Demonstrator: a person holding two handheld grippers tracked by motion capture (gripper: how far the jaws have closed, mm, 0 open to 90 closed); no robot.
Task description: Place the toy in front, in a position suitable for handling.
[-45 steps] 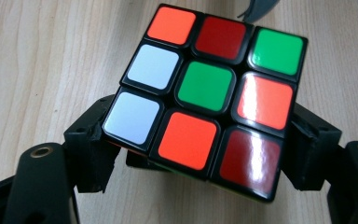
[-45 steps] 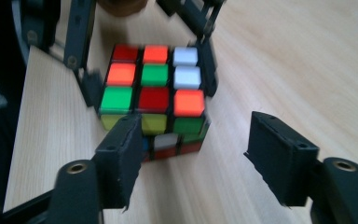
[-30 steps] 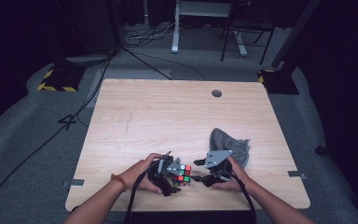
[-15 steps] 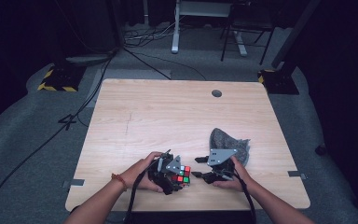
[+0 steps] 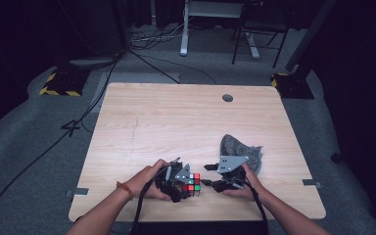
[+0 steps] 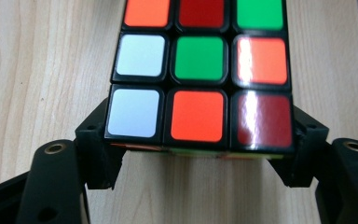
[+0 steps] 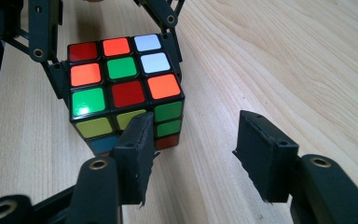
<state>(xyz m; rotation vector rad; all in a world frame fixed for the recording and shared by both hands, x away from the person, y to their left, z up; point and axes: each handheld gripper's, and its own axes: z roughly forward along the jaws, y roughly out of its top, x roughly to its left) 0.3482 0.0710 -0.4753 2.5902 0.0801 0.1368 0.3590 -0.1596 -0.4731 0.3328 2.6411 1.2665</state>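
Note:
A scrambled Rubik's cube rests on the wooden table near its front edge. My left gripper is shut on it. Its jaws have just been closing, and in the left gripper view each pad presses a side of the cube's nearest layer, with the gripper low behind it. My right gripper faces the cube from the right and stands open. In the right gripper view only bare table lies between the jaws of that gripper, and one jaw is just in front of the cube's corner.
A crumpled grey cloth lies behind my right hand. A round cable hole sits at the table's far side. Beyond the table, cables and stand legs are on the grey floor.
Both hands and the cube stay where they were near the front edge. No clear shift shows in the high view.

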